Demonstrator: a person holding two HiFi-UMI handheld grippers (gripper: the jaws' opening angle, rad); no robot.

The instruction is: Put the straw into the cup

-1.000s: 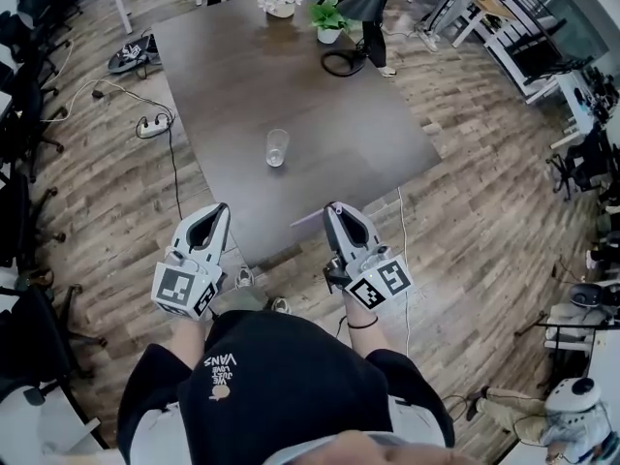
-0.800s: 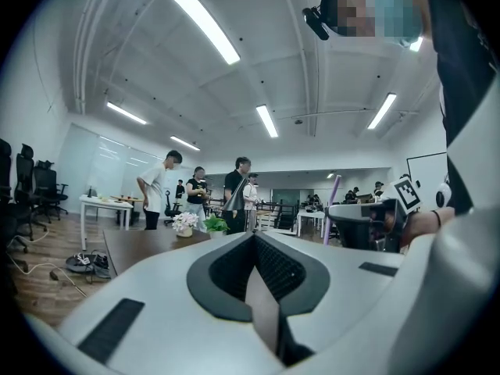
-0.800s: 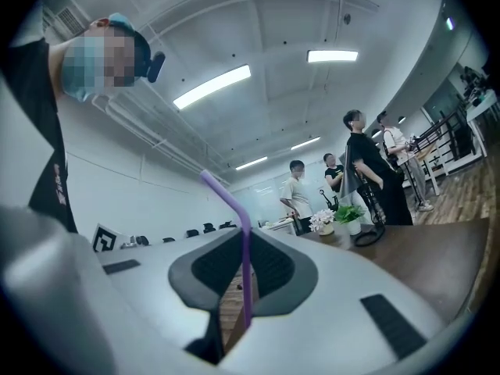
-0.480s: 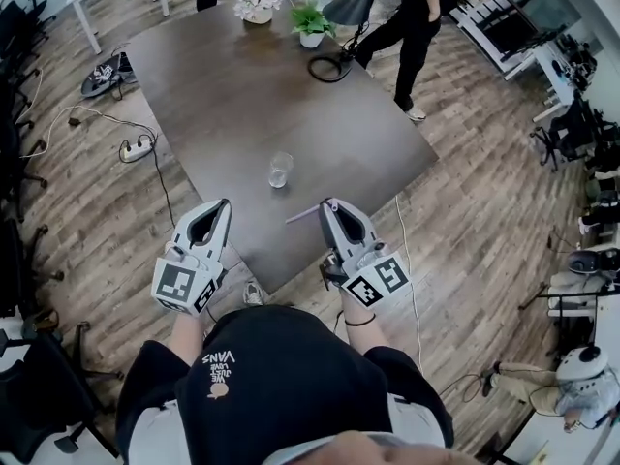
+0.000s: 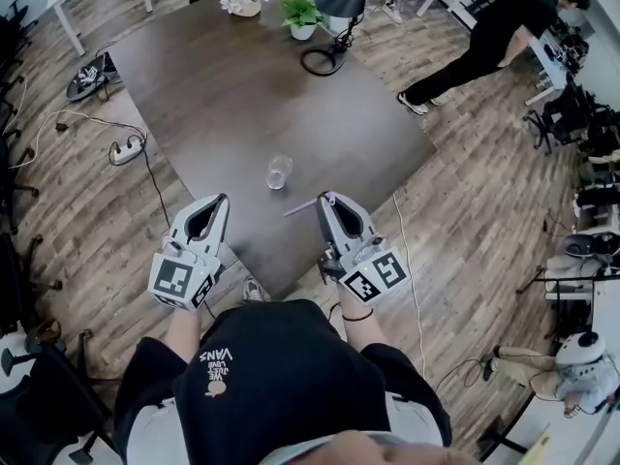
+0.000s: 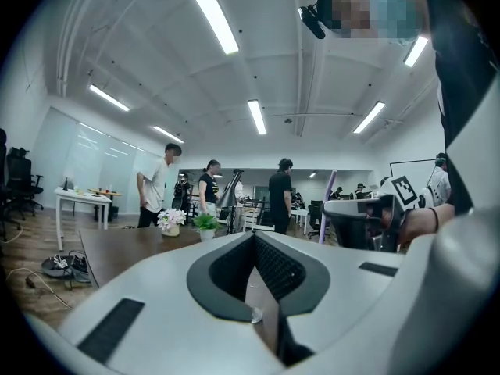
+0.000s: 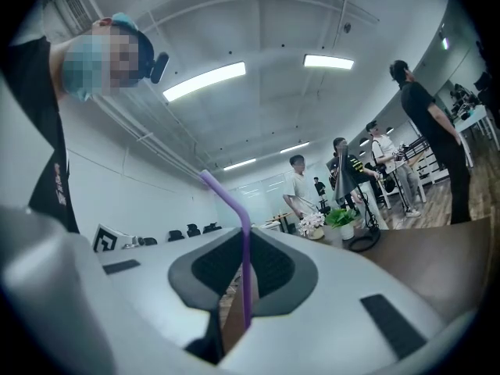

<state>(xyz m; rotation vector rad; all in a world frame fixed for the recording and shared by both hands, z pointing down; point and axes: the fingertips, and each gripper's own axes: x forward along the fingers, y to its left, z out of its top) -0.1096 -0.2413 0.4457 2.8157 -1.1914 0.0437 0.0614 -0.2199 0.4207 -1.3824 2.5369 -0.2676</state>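
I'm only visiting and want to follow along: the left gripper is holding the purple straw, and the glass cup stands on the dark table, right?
Not quite. The right gripper, not the left gripper, is holding the purple straw, as the right gripper view shows; the left's jaws hold nothing. The glass cup does stand on the dark table.

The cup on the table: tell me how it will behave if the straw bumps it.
The cup looks clear and small, so it is probably light. Standing alone on the smooth table, it may slide or tip if nudged near its rim. Glass or plastic I cannot tell; if glass, a fall could break it.
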